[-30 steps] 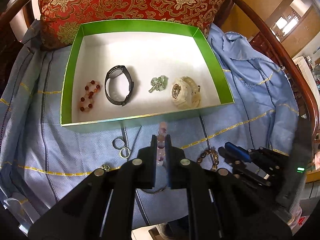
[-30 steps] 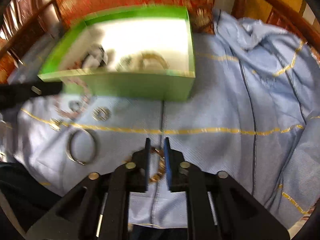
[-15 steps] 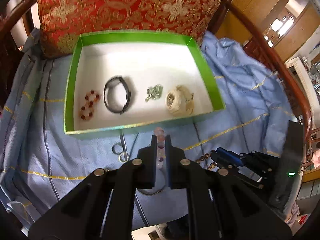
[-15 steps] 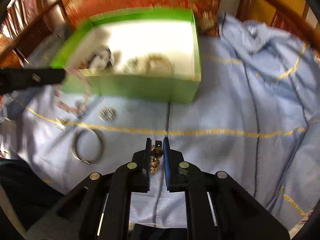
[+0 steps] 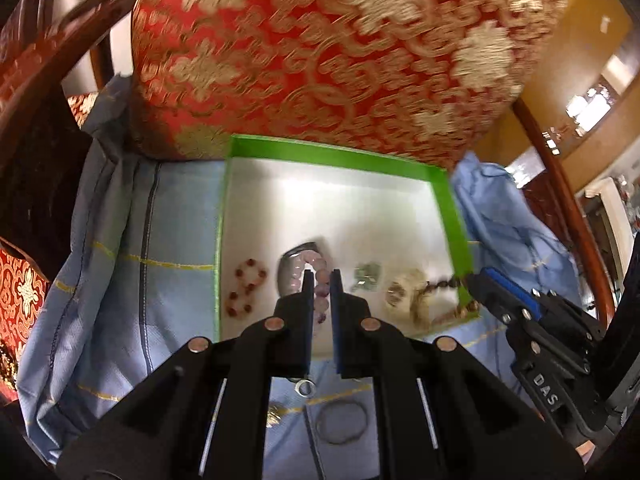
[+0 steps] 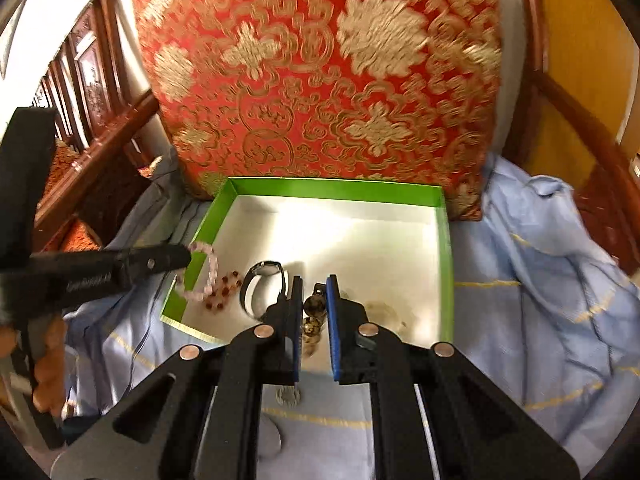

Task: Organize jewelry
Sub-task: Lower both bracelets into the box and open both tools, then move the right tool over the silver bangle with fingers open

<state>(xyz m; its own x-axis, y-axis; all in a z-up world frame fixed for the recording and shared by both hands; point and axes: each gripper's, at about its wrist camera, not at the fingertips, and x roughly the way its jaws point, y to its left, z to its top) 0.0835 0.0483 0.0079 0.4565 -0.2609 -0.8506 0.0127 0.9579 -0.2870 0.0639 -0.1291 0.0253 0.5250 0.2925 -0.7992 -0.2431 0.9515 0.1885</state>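
A green box with a white floor [image 5: 440, 184] [image 6: 440, 208] lies on a blue cloth. Inside are a red bead bracelet [image 5: 245, 288] [image 6: 224, 292], a black watch [image 6: 262, 284], a pale green charm [image 5: 366, 278] and a cream watch [image 5: 400, 290]. My left gripper [image 5: 320, 276] is shut on a pink bead bracelet [image 5: 316, 280] [image 6: 208, 268], held above the box's left part. My right gripper [image 6: 312, 280] is shut on a brown bead bracelet [image 6: 312, 316] [image 5: 440, 284], held above the box's front right edge.
A red and gold cushion [image 6: 320, 72] stands right behind the box, with wooden chair arms at both sides. On the cloth in front of the box lie a thin metal bangle [image 5: 342, 422], a small ring [image 5: 304, 388] and a round ornament [image 6: 288, 396].
Both grippers have lifted their bracelets off the cloth and moved forward, from in front of the box to over it. The views have tilted up toward the cushion.
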